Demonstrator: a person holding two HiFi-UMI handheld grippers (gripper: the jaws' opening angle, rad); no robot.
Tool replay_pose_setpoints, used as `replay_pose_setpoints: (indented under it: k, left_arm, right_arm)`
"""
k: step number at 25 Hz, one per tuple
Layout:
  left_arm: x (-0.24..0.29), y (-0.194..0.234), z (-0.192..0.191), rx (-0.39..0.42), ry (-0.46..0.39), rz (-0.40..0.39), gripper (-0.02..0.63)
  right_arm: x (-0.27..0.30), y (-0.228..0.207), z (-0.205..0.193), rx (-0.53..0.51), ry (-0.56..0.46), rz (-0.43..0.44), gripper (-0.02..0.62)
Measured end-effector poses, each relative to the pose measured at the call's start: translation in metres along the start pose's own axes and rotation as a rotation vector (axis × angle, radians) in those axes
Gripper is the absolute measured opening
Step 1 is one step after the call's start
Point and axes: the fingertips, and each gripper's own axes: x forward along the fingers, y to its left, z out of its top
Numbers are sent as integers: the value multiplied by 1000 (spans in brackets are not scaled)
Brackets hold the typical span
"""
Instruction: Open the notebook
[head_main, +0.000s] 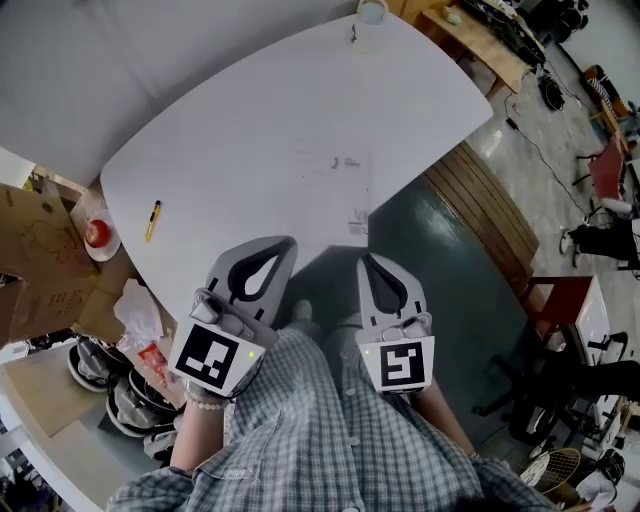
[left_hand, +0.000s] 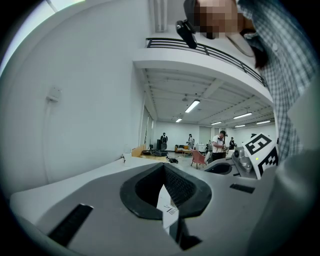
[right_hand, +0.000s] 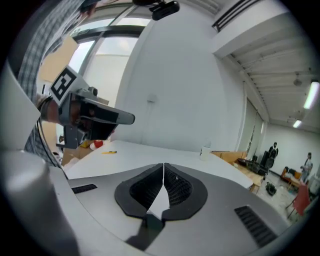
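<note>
The notebook is hard to make out: a flat white shape on the white desk, its edges faint (only a few small dark marks give it away). Whether its cover is lifted cannot be told. It lies just ahead of both tongs, touching neither. The left tongs and the right tongs sit at the desk's near edge, each with its jaws pressed together on nothing.
</note>
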Motion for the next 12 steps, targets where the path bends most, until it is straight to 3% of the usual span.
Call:
replay_pose_setpoints:
  k: [3, 12]
  left_arm:
    - [0, 8, -5, -6, 8, 16, 8]
    - [2, 24, -19, -38, 29, 85, 6]
  right_arm:
    - [8, 6, -6, -97, 21, 7, 23]
    - [49, 34, -40, -191, 91, 150, 23]
